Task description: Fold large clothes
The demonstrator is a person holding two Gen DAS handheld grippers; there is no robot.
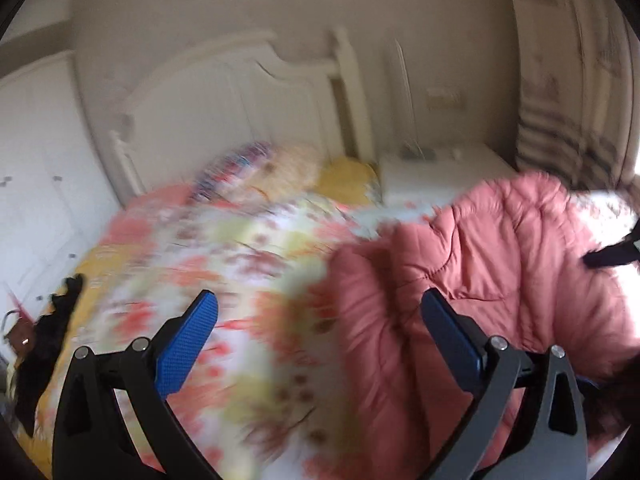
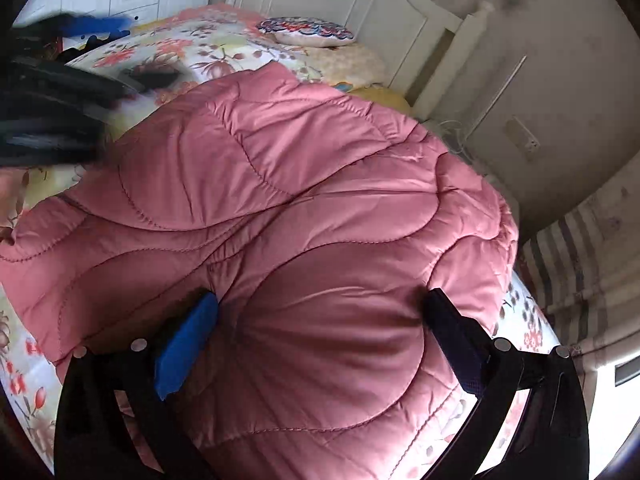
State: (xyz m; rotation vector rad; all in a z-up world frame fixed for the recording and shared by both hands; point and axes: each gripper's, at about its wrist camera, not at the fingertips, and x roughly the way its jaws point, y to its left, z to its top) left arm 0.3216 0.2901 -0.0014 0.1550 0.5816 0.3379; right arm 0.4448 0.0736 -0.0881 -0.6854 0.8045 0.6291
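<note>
A large pink quilted padded coat (image 2: pixel 304 216) lies spread on the floral bedspread (image 2: pixel 168 48). My right gripper (image 2: pixel 320 312) is open wide just above the coat's near part, blue pads on either side of a puffed panel. In the blurred left wrist view the coat (image 1: pixel 480 264) lies to the right and my left gripper (image 1: pixel 320 308) is open and empty, over the coat's left edge and the bedspread (image 1: pixel 224 248). The left gripper (image 2: pixel 76 32) also shows as a blurred dark and blue shape at the far left of the right wrist view.
A white headboard (image 1: pixel 224 92) and pillows (image 2: pixel 308 32) are at the bed's far end. A white nightstand (image 1: pixel 440 172) stands beside it, with a striped curtain (image 1: pixel 560 136) to its right. White wardrobe doors (image 1: pixel 36 152) and dark clothes (image 1: pixel 48 332) are at the left.
</note>
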